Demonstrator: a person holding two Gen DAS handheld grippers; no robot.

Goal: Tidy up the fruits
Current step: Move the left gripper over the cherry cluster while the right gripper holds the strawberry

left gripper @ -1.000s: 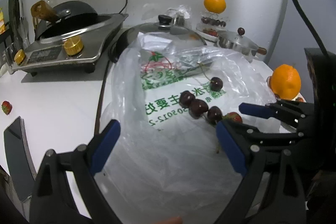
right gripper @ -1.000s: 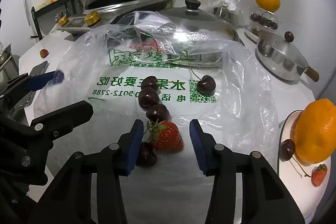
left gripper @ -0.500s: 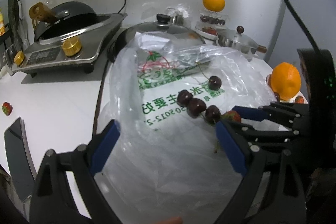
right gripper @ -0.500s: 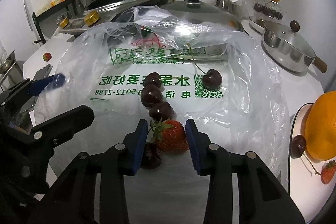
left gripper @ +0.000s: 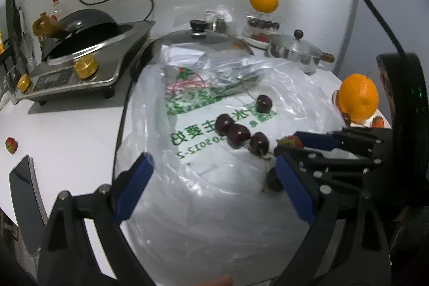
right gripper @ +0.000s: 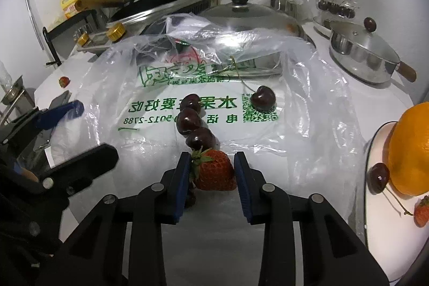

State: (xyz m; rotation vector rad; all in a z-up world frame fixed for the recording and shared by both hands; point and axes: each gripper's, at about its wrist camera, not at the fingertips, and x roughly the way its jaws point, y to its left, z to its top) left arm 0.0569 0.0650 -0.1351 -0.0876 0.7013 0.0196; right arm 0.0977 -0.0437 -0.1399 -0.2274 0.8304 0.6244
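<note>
Right claw: blue pads closing on a strawberry, one pad on each side of the fruit, both at or nearly at its skin; firm contact cannot be told. Strawberry sits leaf-end up-left on the clear plastic bag spread over the white counter.

Just past the strawberry, a row of three dark cherries touching one another on the bag's green print. A fourth cherry, stem attached, lies apart to their right. One more dark cherry is partly hidden under the right claw's left pad.

Left claw: jaws wide apart, nothing between the pads but the bag below. It hangs over the bag's near-left part, near the counter's front edge.

Right edge of counter: white plate holding a large orange, a cherry and a small strawberry. Left edge: lone strawberry on bare counter, beside a dark phone.

Back edge: cooktop with black wok, glass-lidded pan partly under the bag, steel saucepan, and a second orange atop a stacked clear container of cherries.
</note>
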